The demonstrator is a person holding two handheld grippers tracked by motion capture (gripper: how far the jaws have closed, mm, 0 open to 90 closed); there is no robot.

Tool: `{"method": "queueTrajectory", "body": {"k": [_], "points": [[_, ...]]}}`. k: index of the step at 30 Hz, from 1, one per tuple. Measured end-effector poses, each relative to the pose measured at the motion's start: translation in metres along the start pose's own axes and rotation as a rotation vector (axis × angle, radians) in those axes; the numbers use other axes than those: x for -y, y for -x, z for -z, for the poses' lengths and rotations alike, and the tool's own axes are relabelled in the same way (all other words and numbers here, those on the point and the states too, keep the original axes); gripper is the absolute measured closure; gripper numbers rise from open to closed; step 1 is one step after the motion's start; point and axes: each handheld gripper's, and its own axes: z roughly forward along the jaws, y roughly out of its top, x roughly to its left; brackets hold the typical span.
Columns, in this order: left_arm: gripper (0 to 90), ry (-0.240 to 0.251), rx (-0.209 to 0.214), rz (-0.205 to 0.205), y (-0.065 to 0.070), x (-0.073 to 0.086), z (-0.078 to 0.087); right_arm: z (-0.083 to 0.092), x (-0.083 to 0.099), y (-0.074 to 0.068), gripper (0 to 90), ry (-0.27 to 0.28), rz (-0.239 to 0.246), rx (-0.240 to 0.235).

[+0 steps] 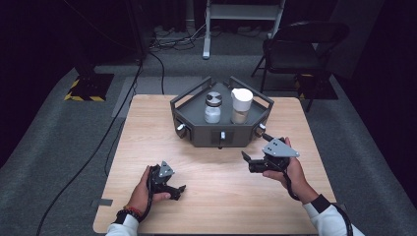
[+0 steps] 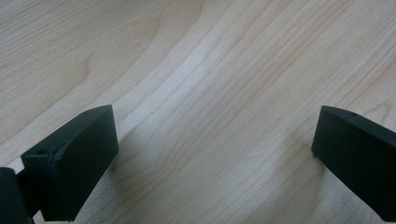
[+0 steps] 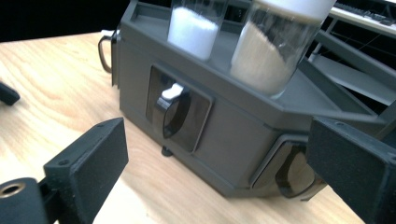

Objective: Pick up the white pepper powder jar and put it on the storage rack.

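High view puts the right gripper (image 1: pixel 247 160), jaws wide and empty, just beside the grey drawer unit's (image 1: pixel 199 135) front, nearer than the left gripper (image 1: pixel 178 191).

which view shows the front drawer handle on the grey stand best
The right gripper view: the front drawer handle sits close and large in its recess on the grey stand. The high view gives it as a tiny pale knob. The left gripper view looks down at the table.

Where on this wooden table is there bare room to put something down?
Bare wood lies left of the dark grey hexagonal tray stand, toward the light wooden table's left edge, and between the left gripper and right gripper. It is crowded atop the stand, around the two jars.
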Motion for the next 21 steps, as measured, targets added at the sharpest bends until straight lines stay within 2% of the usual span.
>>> {"method": "queueTrajectory", "body": {"k": [4,6,11,17,21], "points": [[0.0,0.000,0.000,0.000,0.000,0.000,0.000,0.001,0.007,-0.002,5.5,-0.010,0.006,-0.018],[0.0,0.000,0.000,0.000,0.000,0.000,0.000,0.001,0.010,-0.002,5.5,-0.028,0.015,-0.033],[0.0,0.000,0.000,0.000,0.000,0.000,0.000,0.000,0.017,-0.001,5.5,-0.076,0.000,-0.067],[0.0,0.000,-0.001,0.000,0.000,0.000,0.000,-0.002,0.024,-0.001,5.4,-0.132,0.005,-0.087],[0.0,0.000,-0.001,0.000,0.000,0.000,0.000,-0.004,0.030,0.003,5.5,-0.164,0.016,-0.116]]}}
